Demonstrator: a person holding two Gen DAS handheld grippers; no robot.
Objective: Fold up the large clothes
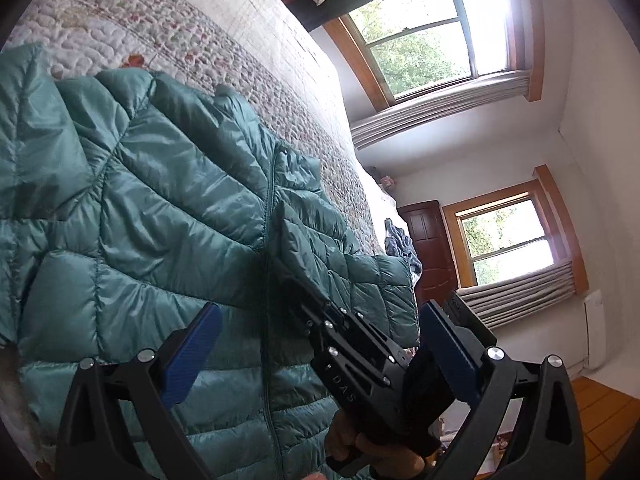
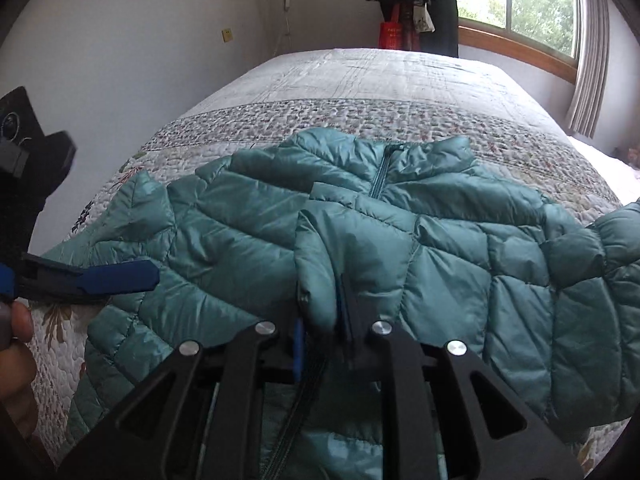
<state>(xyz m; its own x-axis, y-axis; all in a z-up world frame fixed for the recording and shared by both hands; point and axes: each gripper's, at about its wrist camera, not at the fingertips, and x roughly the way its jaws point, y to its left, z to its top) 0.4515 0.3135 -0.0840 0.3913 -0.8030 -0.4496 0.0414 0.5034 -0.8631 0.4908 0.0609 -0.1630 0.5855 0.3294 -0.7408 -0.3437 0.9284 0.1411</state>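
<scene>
In the left wrist view, the left gripper (image 1: 320, 344) hovers with jaws spread wide over the teal puffer jacket (image 1: 132, 200) lying on the quilted bed (image 1: 248, 48). In the right wrist view, the right gripper (image 2: 322, 312) points forward, jaws clenched on a jacket fold.

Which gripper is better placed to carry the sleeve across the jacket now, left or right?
Right. The right gripper is shut on the sleeve of the teal jacket; the left gripper is open and holds nothing.
</scene>
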